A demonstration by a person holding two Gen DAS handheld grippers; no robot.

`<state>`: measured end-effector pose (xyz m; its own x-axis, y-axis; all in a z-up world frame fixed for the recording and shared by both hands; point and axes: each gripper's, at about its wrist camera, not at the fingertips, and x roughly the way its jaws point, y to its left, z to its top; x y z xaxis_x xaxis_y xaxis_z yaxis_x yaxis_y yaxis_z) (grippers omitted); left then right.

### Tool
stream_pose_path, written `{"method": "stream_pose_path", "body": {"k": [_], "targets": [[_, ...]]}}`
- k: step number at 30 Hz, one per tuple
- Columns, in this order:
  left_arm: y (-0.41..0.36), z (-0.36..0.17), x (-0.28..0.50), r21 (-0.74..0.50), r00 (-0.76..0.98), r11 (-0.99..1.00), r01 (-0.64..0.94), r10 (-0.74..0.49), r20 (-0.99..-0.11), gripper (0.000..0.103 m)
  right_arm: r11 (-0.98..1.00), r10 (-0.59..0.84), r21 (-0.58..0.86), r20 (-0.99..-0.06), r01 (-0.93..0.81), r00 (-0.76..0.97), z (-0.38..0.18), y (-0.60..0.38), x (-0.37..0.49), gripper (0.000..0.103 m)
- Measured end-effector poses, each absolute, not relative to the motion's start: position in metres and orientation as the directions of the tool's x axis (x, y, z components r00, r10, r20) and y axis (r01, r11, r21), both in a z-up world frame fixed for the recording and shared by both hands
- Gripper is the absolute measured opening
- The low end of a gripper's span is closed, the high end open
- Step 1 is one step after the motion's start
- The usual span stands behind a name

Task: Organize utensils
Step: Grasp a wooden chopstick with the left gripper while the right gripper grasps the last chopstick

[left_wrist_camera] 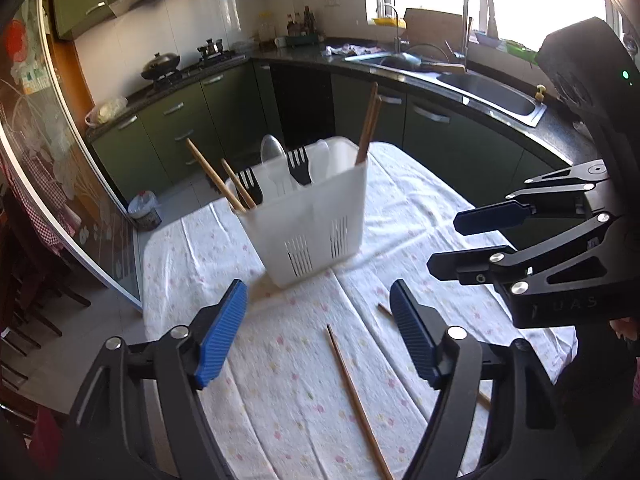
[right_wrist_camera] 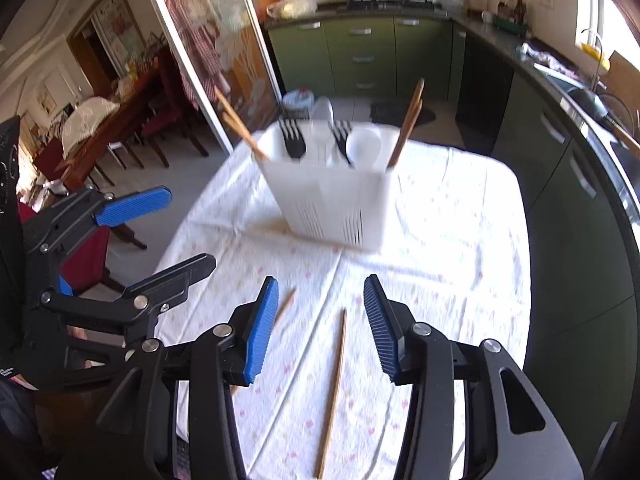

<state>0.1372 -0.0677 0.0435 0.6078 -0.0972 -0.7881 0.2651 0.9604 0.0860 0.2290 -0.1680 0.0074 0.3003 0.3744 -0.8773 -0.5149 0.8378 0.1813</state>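
A white plastic utensil caddy [left_wrist_camera: 320, 216] [right_wrist_camera: 332, 200] stands on the table with wooden chopsticks, two black forks [left_wrist_camera: 299, 166] [right_wrist_camera: 293, 140] and white spoons in it. One loose chopstick [left_wrist_camera: 358, 400] [right_wrist_camera: 334, 392] lies on the cloth in front of both grippers. A second loose chopstick [left_wrist_camera: 385, 309] [right_wrist_camera: 285, 304] is partly hidden behind a finger. My left gripper [left_wrist_camera: 318, 332] is open and empty above the cloth; it also shows in the right wrist view [right_wrist_camera: 160, 232]. My right gripper [right_wrist_camera: 320, 320] is open and empty; it shows at the right of the left wrist view [left_wrist_camera: 460, 240].
The table has a white flowered cloth [left_wrist_camera: 280, 380] [right_wrist_camera: 440, 260]. Green kitchen cabinets [left_wrist_camera: 460, 136], a sink [left_wrist_camera: 492, 92] and a stove with a wok [left_wrist_camera: 160, 65] lie beyond it. A glass sliding door [right_wrist_camera: 208, 60] and dining chairs are to the left.
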Motion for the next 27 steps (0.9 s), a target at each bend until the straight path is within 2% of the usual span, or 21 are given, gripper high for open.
{"method": "stream_pose_path", "body": {"k": [5,8,10,16,19,27], "targets": [[-0.069,-0.024,0.138,-0.073,0.311,0.963,0.259,-0.154,-0.938,0.072,0.841,0.253,0.141,-0.956,-0.522,0.150,-0.057,-0.161,0.221,0.052],[-0.066,-0.059,0.143,-0.115,0.187,0.971,0.210,-0.155,-0.970,0.063,0.850,0.198,0.113,-0.973,-0.514,0.114,-0.084,-0.158,0.222,0.047],[-0.067,-0.075,0.146,-0.064,0.174,0.979,0.193,-0.098,-0.980,0.055,0.848,0.169,0.096,-0.981,-0.521,0.095,-0.095,-0.154,0.228,0.032],[-0.065,-0.103,0.160,-0.019,0.115,0.988,0.152,-0.037,-0.993,0.029,0.849,0.122,0.064,-0.989,-0.525,0.078,-0.116,-0.149,0.243,0.024],[-0.068,-0.110,0.165,-0.008,0.109,0.989,0.149,-0.025,-0.994,0.024,0.858,0.136,0.078,-0.988,-0.508,0.079,-0.116,-0.153,0.249,0.024],[-0.084,-0.122,0.177,-0.010,0.089,0.990,0.141,-0.023,-0.996,0.022,0.863,0.123,0.077,-0.991,-0.500,0.060,-0.115,-0.161,0.256,0.024]]}}
